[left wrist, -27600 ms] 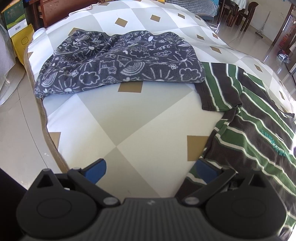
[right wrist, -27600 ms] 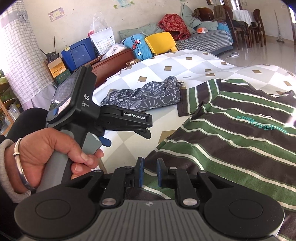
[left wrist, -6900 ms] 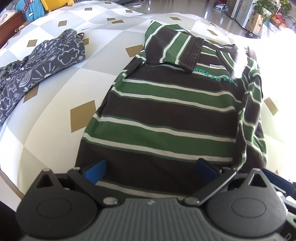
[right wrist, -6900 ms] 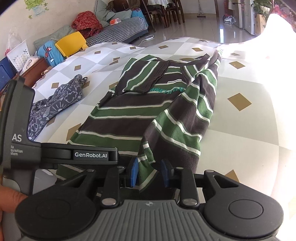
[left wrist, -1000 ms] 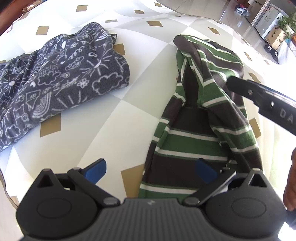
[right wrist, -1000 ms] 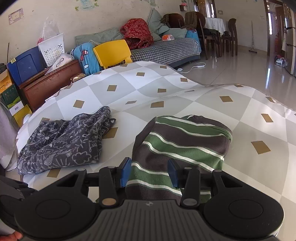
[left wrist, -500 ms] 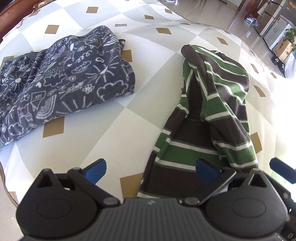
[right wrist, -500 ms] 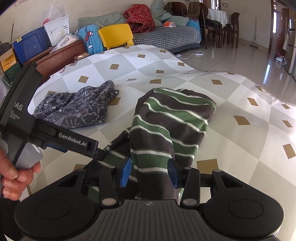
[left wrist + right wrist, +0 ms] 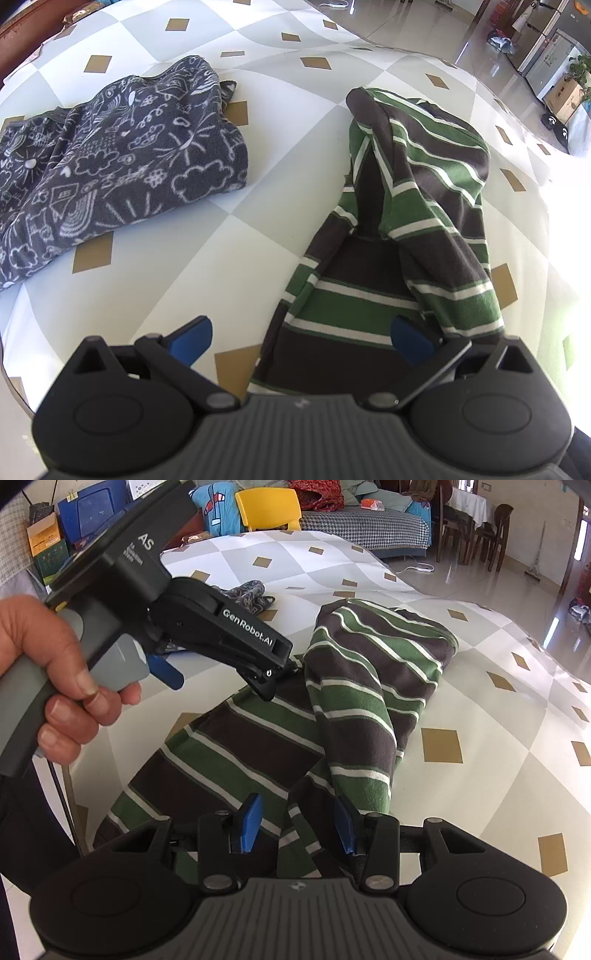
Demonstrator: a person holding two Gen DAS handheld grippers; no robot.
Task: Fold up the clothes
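Striped shirt was seen on the patterned bed, part-folded, one long flap doubled over the lower layer. It was judged soft, light and limp, prone to slump and bunch. Left tool was spread wide over the near hem, gripping nothing. Right tool was parted around a fabric fold, not clamped. Hem corners were judged the best hold points. Grey printed garment lay apart.

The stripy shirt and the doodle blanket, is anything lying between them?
No. The left wrist view shows only bare checked bed cover between the striped shirt and the grey patterned blanket.
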